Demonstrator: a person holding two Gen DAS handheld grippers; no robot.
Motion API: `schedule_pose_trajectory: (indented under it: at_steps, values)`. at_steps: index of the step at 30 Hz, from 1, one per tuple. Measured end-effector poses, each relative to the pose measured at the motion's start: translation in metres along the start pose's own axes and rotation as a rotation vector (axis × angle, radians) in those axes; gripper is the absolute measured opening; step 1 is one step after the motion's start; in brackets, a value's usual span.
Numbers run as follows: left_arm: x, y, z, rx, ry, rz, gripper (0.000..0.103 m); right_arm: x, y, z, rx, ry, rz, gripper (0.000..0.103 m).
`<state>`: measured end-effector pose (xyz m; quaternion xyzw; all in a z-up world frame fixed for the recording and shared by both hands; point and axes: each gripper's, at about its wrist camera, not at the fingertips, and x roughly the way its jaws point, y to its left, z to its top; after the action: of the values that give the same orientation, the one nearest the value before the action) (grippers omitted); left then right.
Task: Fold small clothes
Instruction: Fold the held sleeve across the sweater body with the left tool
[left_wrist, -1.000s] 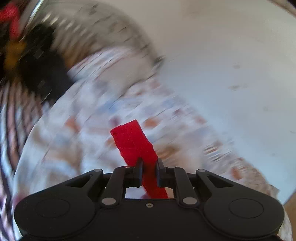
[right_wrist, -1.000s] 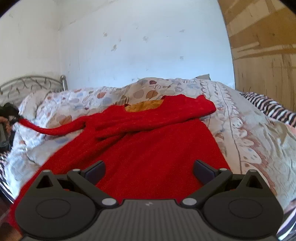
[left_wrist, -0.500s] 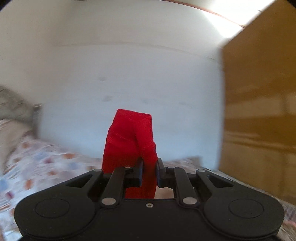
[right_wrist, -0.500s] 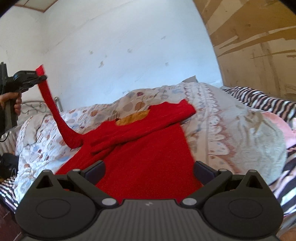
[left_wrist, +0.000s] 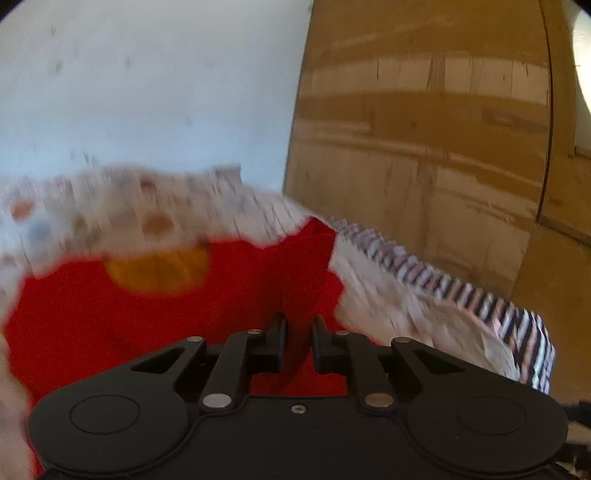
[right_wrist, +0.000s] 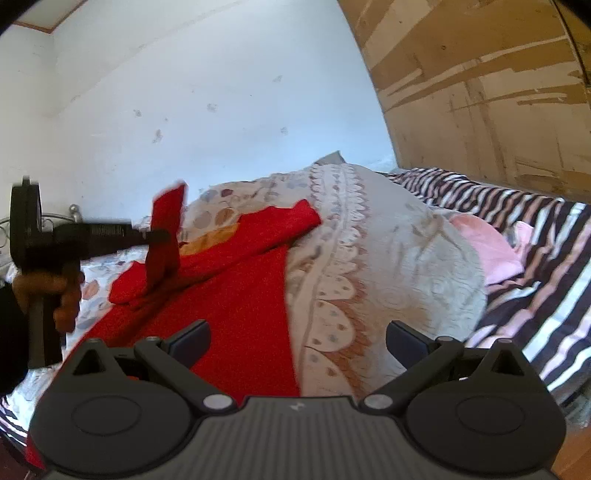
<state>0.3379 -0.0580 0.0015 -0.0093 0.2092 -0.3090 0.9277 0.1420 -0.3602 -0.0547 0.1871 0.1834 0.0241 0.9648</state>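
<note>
Left gripper (right_wrist: 162, 232) is clamped on the red sleeve (right_wrist: 166, 236), holding it up over the red garment (right_wrist: 229, 295) spread on the quilt (right_wrist: 369, 277). Right gripper (right_wrist: 297, 341) hangs with jaws wide apart and empty, low over the hem. Risk, as I judge it: knit cloth is slippery, so the sleeve could slide out mid-carry, or land bunched (the body already looks rumpled there). Soft, lumpy bed, striped blanket (right_wrist: 517, 229) alongside, white wall (right_wrist: 221, 92), wooden panel (right_wrist: 480, 92).
</note>
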Motion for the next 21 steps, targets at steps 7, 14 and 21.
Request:
schedule_pose_trajectory:
  at_steps: [7,14,21]
  values:
    - [-0.004,0.006,-0.019,-0.038,0.054,-0.038,0.066,0.008,-0.002,-0.003,0.019,0.014,-0.007,0.103]
    - [-0.054,0.032,-0.005,-0.061,0.03,0.121,0.093,0.015,0.013,-0.003,-0.008,0.017,0.026,0.103]
    - [-0.068,0.081,-0.026,0.094,0.137,0.467,0.102,0.029,0.024,0.014,-0.061,0.014,0.054,0.103]
